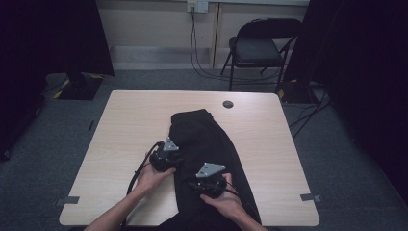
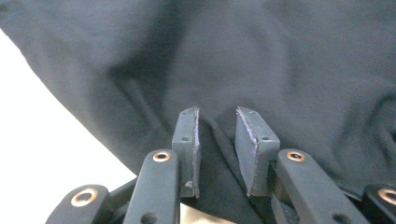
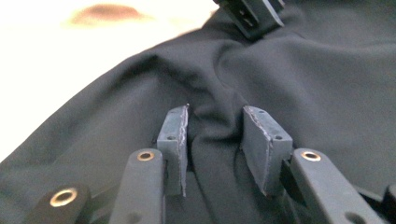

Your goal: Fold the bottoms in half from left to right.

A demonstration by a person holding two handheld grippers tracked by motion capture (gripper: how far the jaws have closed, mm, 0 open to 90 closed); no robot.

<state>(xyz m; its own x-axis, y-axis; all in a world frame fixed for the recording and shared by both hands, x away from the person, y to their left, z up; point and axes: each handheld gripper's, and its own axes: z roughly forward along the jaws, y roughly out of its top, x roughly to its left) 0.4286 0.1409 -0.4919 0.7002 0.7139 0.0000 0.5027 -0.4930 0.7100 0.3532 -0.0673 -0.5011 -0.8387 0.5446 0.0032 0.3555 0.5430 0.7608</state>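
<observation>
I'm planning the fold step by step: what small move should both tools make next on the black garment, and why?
Probably close both. The left tool and right tool each sit open with a raised ridge of the black garment between the jaws, so shutting would pinch the cloth before any lift.

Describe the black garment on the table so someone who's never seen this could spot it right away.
Look at the light wooden table in the middle of the room. The garment is a long black cloth running from the table's centre to its near edge, under the left gripper and right gripper. It is the table's one dark, soft thing; the small round grommet beyond it is hard.
</observation>
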